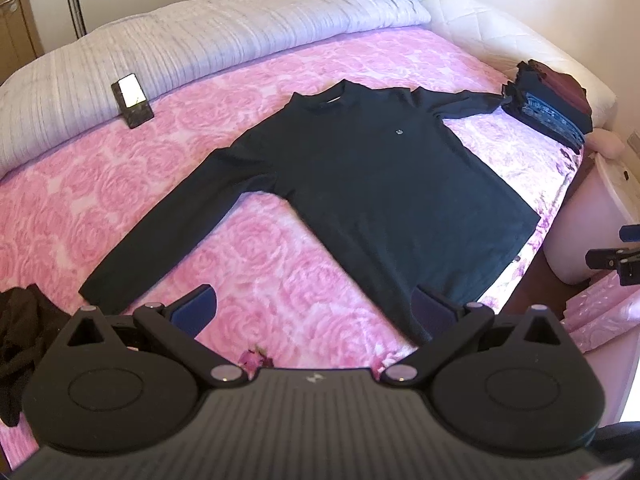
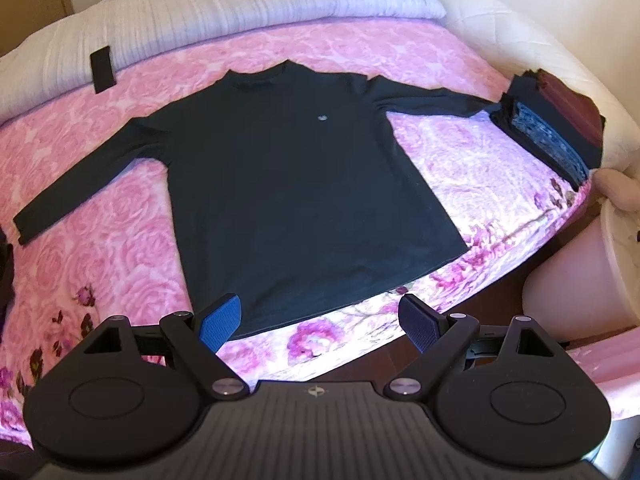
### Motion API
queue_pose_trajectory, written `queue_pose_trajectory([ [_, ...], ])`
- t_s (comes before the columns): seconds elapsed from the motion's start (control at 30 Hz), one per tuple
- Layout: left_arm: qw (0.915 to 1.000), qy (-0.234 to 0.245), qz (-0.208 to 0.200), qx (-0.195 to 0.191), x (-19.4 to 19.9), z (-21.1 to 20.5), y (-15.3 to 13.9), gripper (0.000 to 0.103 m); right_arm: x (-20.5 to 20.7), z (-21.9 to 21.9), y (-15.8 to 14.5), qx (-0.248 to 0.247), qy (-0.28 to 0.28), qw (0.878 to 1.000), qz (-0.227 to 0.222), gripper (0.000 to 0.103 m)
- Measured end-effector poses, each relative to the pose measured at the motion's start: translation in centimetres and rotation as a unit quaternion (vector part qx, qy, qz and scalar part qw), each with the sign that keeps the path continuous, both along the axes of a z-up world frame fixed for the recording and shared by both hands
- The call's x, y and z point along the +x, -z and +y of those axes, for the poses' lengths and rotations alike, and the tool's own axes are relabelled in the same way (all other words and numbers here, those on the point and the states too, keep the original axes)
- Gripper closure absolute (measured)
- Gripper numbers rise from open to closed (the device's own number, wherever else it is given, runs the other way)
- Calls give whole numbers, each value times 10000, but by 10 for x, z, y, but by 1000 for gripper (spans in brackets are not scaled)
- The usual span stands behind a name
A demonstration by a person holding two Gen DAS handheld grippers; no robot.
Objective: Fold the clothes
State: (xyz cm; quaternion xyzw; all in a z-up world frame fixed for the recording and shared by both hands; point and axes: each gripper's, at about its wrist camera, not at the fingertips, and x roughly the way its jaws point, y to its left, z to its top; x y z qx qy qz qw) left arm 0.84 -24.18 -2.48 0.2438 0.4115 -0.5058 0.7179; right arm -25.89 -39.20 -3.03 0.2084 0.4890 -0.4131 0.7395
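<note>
dark long-sleeved top with a small pale chest logo (image 2: 304,168): lies flat, front up, on the bed, collar toward the far side, hem toward the near bed edge, both sleeves spread outward. pink rose-patterned bedspread (image 1: 280,264) shows bare all round the body; widest open strip is between the left sleeve and the torso. pale ribbed duvet (image 1: 200,32) is rolled along the far side, apart from the collar. right sleeve end reaches the stack of folded dark, denim and maroon garments (image 2: 560,132) by the cream headboard; cannot tell if they touch. crumpled black garment (image 1: 20,344) sits at the left edge, near the left cuff. black phone with a lit screen (image 1: 132,100) leans on the duvet. left gripper (image 1: 312,316) and right gripper (image 2: 320,320): jaws spread wide, empty, both above the hem edge.
</note>
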Motion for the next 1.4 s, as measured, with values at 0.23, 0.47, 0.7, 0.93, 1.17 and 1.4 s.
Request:
queue_pose_trajectory([
  [0.23, 9995, -286, 7, 152, -3, 2, 4, 1, 6, -14, 9, 88, -292, 9995, 71, 15],
  [0.47, 9967, -706, -100, 382, 1, 0, 5, 1, 22, -36, 23, 204, -668, 9975, 104, 15],
  [0.7, 9909, -1123, -402, 615, 16, 22, 5, 1, 60, -47, 48, 336, -1356, 9901, 105, 15],
  [0.93, 9843, -1228, -902, 895, 70, 67, 18, 1, 137, -2, 50, -65, -2819, 9594, -102, 15],
  [1.17, 9847, -894, -1227, 860, 166, 98, 43, 1, 238, 67, 54, -457, -4146, 9066, -642, 16],
  [1.4, 9778, 309, -1933, 746, 254, 106, 92, 1, 365, 130, 140, -724, -4941, 8637, -684, 39],
])
